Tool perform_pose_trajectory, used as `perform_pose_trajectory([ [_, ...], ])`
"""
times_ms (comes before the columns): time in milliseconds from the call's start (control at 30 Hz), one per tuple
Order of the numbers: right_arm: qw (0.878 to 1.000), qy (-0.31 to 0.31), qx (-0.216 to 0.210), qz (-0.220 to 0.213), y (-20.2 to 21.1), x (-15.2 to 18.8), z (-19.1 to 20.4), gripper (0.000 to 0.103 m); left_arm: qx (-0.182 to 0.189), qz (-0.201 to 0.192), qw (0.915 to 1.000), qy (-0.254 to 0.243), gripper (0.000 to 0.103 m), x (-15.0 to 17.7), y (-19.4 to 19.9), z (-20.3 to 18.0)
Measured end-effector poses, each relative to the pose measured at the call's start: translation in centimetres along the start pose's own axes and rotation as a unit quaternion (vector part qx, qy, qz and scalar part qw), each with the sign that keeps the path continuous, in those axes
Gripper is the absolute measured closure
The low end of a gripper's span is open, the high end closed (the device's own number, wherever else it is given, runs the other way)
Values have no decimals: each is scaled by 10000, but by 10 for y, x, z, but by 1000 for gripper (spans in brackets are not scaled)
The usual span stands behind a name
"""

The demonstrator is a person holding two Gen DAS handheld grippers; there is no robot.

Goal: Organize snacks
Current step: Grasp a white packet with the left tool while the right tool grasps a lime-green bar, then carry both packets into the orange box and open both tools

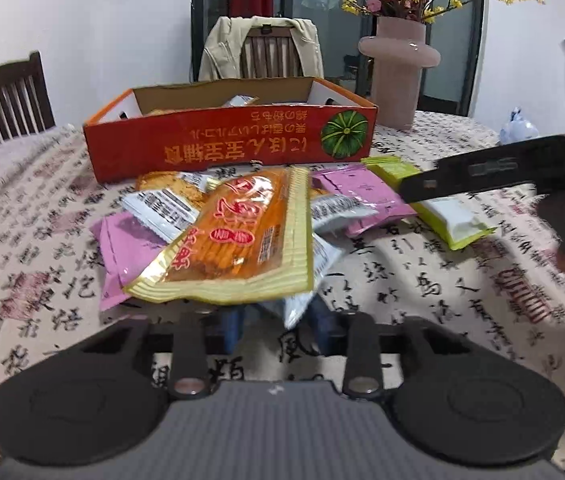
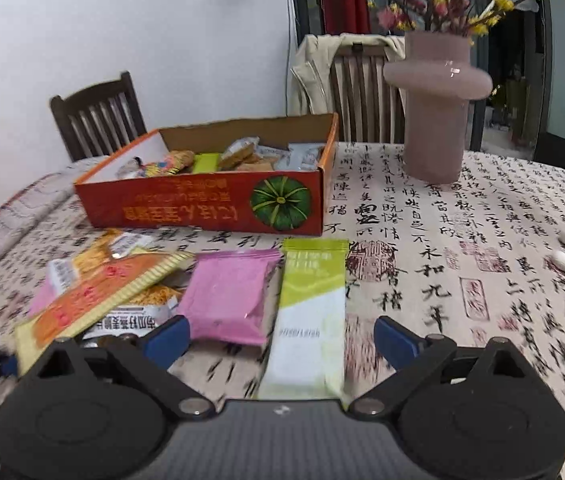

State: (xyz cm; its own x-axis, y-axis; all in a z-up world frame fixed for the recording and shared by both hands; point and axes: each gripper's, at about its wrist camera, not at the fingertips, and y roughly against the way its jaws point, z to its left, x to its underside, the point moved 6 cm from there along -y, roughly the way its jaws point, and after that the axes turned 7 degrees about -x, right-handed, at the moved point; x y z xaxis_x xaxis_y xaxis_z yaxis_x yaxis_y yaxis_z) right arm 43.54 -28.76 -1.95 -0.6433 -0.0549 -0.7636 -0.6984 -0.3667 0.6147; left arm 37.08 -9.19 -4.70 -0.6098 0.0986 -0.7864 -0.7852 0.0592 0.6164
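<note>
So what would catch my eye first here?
Probably the orange snack packet, lifted off the pile and pinched in the left hand-held gripper. Behind it sits a red cardboard box with a green pumpkin picture, partly filled with snacks. To the box's right stands a pink vase of flowers.

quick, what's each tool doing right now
left tool: closed on the orange snack packet.
right tool: open, holding nothing, the green sachet between its fingers.
</note>
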Motion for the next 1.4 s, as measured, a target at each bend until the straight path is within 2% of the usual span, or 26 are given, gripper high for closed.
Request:
perform_pose_trajectory([
  [67, 9999, 16, 83, 60, -15, -5, -4, 8, 12, 56, 9999, 163, 87, -1, 0, 5],
  [133, 9998, -7, 128, 137, -26, -5, -8, 20, 48, 69, 9998, 198, 95, -1, 0, 8],
  [267, 9998, -184, -45, 110, -26, 0, -13, 26, 134, 39, 9998, 147, 98, 2, 8, 9],
  [333, 9999, -105, -86, 88, -20, 4, -9, 43, 177, -15, 9998, 100, 99, 5, 17, 7],
  [367, 9999, -54, -46, 114, -18, 7, -7, 48, 192, -32, 9998, 63, 99, 6, 21, 6],
  [400, 9999, -11, 4, 137, -15, 11, -7, 58, 231, -52, 9997, 32, 99, 8, 27, 5],
  [433, 9999, -26, 21, 141, -12, 15, -8, 61, 282, -71, 9996, 2, 99, 10, 33, 4],
  [733, 9997, -186, -168, 24, 48, 67, 10, 63, 467, -209, 9985, -210, 99, 34, 99, -3],
  [967, 9991, -67, -414, -62, 92, 104, 38, 65, 659, -614, 9945, -526, 99, 46, 144, -17],
  [1067, 9988, -67, -444, -193, 107, 109, 48, 65, 610, -781, 9938, -502, 99, 45, 157, -14],
  [1200, 9978, 27, -504, -424, 124, 104, 59, 65, 642, -784, 9939, -447, 99, 48, 163, -11],
  [1400, 9979, 61, -449, -466, 128, 101, 67, 65, 700, -899, 9925, -431, 99, 38, 165, -1],
])
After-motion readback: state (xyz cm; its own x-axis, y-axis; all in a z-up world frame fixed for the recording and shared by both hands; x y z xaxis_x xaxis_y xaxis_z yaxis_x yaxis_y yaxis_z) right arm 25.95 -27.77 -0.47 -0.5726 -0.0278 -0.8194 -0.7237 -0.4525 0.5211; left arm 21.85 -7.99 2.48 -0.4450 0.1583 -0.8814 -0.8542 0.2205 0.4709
